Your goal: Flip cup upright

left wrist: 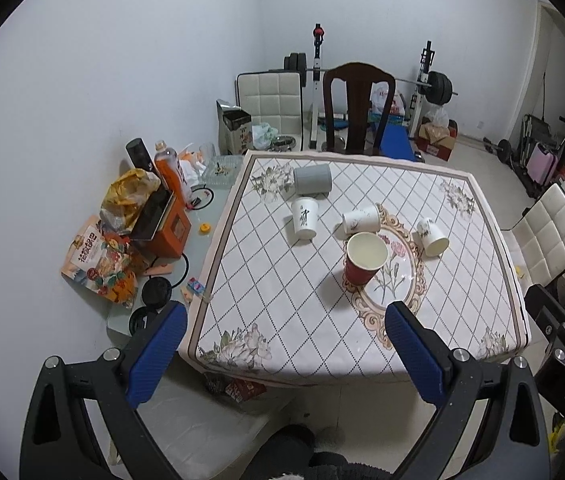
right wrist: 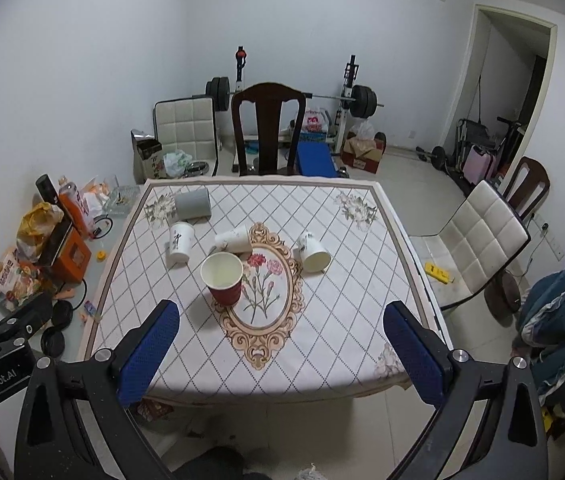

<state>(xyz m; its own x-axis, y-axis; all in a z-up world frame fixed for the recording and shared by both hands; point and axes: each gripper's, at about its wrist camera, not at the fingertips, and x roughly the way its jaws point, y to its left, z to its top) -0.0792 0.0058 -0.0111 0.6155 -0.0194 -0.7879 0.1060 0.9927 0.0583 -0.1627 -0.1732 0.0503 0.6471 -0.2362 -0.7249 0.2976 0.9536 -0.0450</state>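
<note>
A red cup (left wrist: 364,258) stands upright near the middle of the table (right wrist: 362,320), mouth up and, by the pale inside visible in both views, empty; it sits on the left rim of the cloth's oval flower medallion (right wrist: 260,288). Behind it a white cup (left wrist: 360,220) lies on its side, just beyond the red one; another white cup (left wrist: 432,236) lies tipped toward the right edge, its open mouth facing the cameras and showing nothing inside; a third white cup (left wrist: 305,218) rests mouth down toward the left edge; a grey cup (left wrist: 312,179) lies on its side near the far left corner. By these positions the red cup looks finished with and four remain to be righted, though that is a judgement. The left gripper (left wrist: 286,344) and right gripper (right wrist: 282,340) hang above the near edge, well apart from every cup, each with its blue pads spread wide and nothing between them, likely poised to choose the next cup. A dark wooden chair (right wrist: 268,128) stands at the far edge; a white padded chair (right wrist: 478,240) waits off the right edge; snack bags and bottles (left wrist: 122,240) crowd a low side surface off the left edge.
</note>
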